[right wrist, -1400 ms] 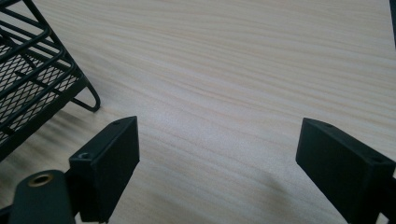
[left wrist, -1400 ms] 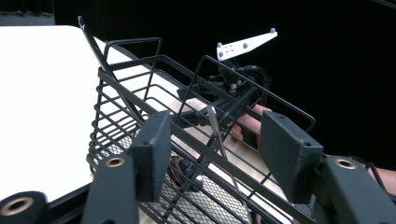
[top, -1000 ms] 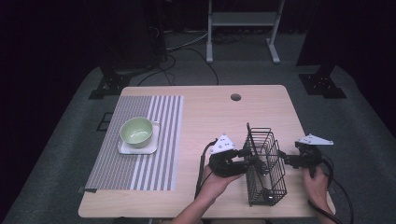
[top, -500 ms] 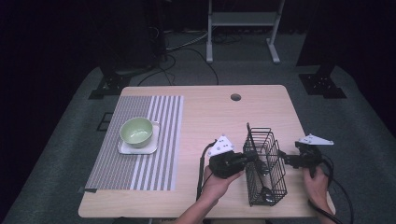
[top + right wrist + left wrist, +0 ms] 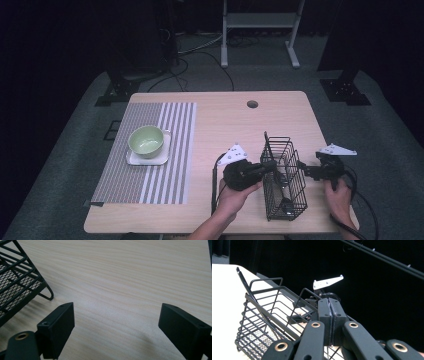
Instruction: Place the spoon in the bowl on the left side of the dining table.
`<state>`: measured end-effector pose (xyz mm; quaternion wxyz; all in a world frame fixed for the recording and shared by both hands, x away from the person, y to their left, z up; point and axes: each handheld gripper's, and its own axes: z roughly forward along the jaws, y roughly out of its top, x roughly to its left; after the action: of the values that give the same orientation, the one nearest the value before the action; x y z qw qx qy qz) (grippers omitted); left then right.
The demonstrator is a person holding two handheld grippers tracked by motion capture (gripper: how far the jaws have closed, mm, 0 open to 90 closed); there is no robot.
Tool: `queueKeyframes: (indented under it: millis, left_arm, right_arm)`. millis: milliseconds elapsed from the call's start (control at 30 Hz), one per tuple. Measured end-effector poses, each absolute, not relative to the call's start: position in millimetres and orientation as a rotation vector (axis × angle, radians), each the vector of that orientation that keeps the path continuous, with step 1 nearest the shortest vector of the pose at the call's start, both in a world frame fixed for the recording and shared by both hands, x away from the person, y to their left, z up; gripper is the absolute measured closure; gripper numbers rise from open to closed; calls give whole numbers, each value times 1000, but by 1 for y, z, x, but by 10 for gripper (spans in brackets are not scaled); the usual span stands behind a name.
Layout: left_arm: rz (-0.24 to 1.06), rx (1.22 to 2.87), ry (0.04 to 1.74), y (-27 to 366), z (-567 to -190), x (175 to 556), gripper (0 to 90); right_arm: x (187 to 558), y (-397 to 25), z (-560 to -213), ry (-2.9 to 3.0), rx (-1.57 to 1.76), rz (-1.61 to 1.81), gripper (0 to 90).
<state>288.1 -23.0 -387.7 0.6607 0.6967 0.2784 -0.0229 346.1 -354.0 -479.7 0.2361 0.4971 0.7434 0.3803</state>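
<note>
The black wire basket stands on the light wooden table, between the two grippers, with some dark utensils lying in its bottom. The left gripper has its jaws pressed fully together on the top wire of the basket's near wall; in the left gripper view almost no gap is left between the pads and the rim wire runs right beside them. I judge that it clamps the rim, though the wire inside the jaws is hidden.

Compared with a second ago, little has moved. The left gripper stays at the same side of the basket, and the basket has perhaps shifted a very small amount toward it; the change is too small to be sure. The right gripper remains just beside the opposite wall of the basket, not touching it. Its jaws are spread wide over bare wood, and the basket's corner and foot lie to the left of them, a little ahead.

For the work, this seems to mean that the grip on one side is made and the other side is not yet taken. The basket is probably about to be moved or steadied, and the right gripper would need to turn toward the wire wall before closing.

The pale green bowl on its white square plate sits on the grey striped placemat, well apart to the left of the left gripper.
</note>
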Motion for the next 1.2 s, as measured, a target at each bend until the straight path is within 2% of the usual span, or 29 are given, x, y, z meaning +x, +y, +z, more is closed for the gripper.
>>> queueKeyframes:
  millis: [1200]
  left_arm:
    - [-72, 1496, 612, -18, -353, 290, 898]
  right_arm:
    - [346, -353, -480, 2043, 1365, 1038, 124]
